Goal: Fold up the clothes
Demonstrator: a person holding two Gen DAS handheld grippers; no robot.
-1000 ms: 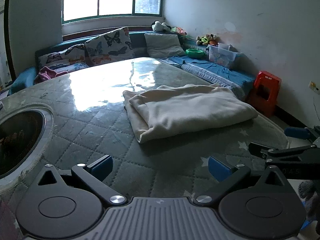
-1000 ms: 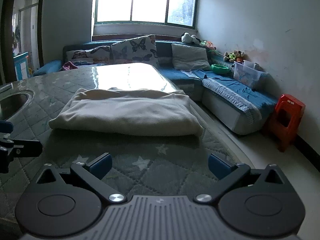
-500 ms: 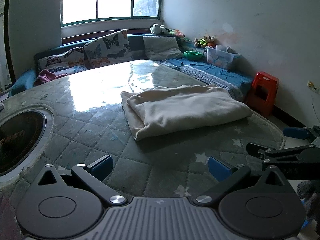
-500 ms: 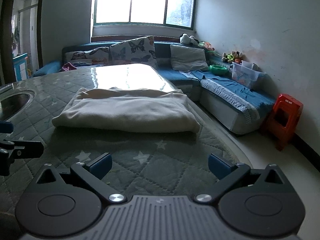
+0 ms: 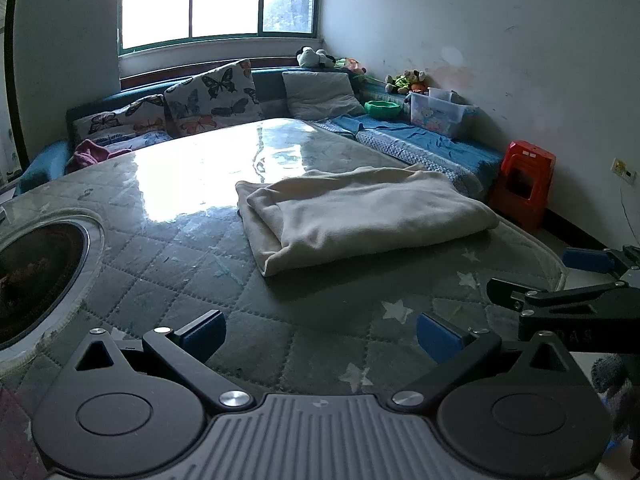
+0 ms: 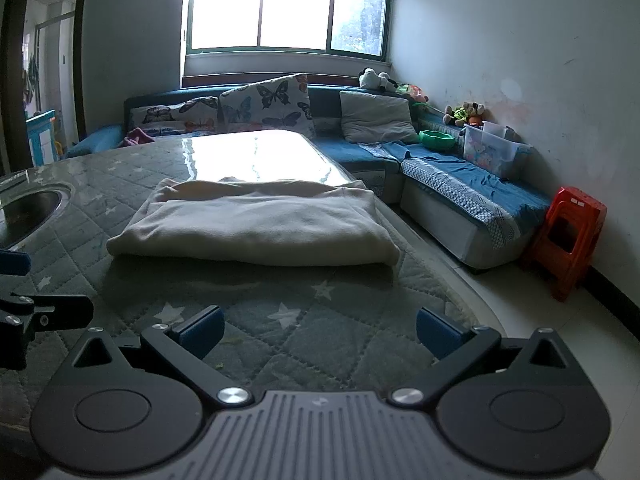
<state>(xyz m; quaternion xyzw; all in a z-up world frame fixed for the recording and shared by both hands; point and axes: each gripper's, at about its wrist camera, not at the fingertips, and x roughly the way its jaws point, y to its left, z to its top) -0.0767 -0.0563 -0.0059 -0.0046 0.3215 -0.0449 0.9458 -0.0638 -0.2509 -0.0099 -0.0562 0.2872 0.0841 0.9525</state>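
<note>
Both tools have backed off a bit from a second ago, so the cloth looks smaller and further out in both views and more quilted tabletop shows in front of it. The cloth itself hasn't budged.

Left tool is spread wide with nothing between its blue pads, hovering over the near edge of the tabletop. Right tool is the same deal, released and empty, just beside the left one; you can see it poking in at the right edge of the left view.

The cloth is a cream thing, folded into a thick rectangle, lying flat on the tabletop towards its right side, well apart from both tools. In the right view its long folded edge faces the camera.

There's a round sunken basin in the tabletop off to the left. Behind it all is a blue sofa with butterfly pillows, and a red stool sits on the floor by the wall.
</note>
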